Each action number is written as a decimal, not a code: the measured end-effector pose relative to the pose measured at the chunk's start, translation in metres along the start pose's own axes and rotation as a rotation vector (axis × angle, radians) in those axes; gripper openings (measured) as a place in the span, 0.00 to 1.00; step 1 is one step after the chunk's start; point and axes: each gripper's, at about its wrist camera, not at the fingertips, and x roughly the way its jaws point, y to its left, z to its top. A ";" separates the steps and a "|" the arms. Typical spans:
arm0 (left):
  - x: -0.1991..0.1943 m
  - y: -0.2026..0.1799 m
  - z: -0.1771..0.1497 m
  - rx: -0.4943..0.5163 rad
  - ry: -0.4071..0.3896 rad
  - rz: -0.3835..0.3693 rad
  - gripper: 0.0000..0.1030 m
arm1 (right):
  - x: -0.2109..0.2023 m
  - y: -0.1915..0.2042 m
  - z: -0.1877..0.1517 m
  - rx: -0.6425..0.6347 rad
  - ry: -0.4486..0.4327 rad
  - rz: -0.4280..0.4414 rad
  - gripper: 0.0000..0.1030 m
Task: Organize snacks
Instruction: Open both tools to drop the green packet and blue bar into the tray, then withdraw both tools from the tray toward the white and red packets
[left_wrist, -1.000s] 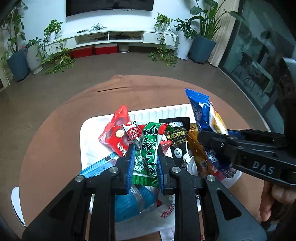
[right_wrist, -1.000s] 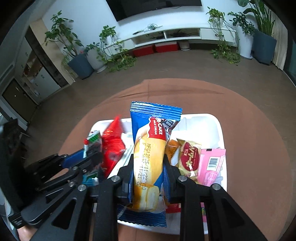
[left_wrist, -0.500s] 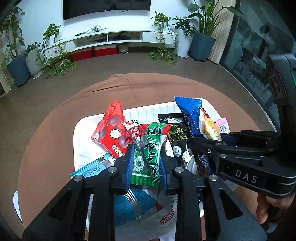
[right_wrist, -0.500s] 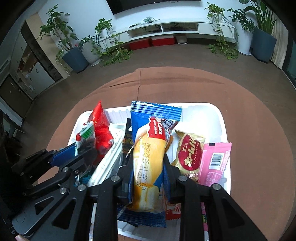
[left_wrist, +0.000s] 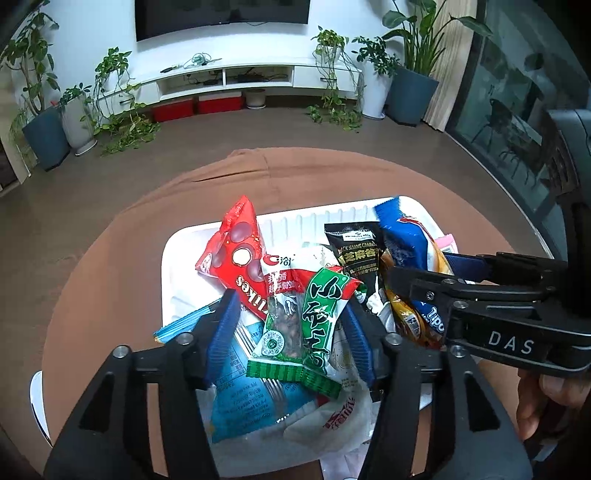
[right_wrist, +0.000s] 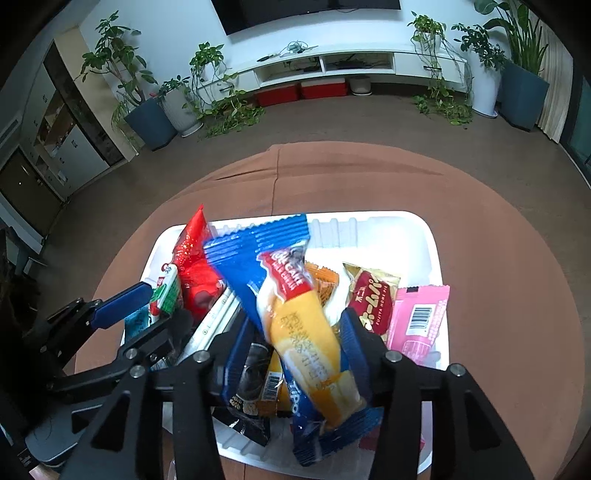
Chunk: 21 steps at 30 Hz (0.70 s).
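A white tray (left_wrist: 170, 258) full of snack packets sits on a round brown table. My left gripper (left_wrist: 290, 308) hangs over its near left part with its jaws opening. Two green packets (left_wrist: 314, 317) lie loose between the blue pads (left_wrist: 221, 332), resting on the pile. My right gripper (right_wrist: 295, 321) is over the tray's middle, its jaws opening too. A blue and yellow cake packet (right_wrist: 303, 325) sits between its fingers, blurred and tipped to the left, with the pads off it. Each gripper shows in the other's view: the right gripper (left_wrist: 424, 267) and the left gripper (right_wrist: 155, 310).
In the tray also lie a red packet (left_wrist: 236, 254), a black sesame packet (left_wrist: 356, 247), a light blue packet (left_wrist: 243, 395), a maroon pie packet (right_wrist: 373, 299) and a pink packet (right_wrist: 417, 321). A hand (left_wrist: 546, 398) holds the right gripper. Brown tabletop (right_wrist: 498, 295) rings the tray.
Both pairs of jaws have spread apart. The green packets have dropped free onto the pile, and the cake packet has slipped loose and tilted left.
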 end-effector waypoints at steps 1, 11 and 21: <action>-0.002 0.000 -0.002 -0.003 -0.004 0.001 0.56 | -0.001 0.000 0.000 0.002 -0.003 -0.001 0.52; -0.022 -0.012 -0.008 0.009 -0.037 -0.006 0.68 | -0.014 -0.006 -0.002 0.011 -0.030 -0.006 0.60; -0.042 -0.018 -0.013 0.007 -0.068 -0.005 0.77 | -0.026 -0.015 -0.004 0.037 -0.073 0.003 0.67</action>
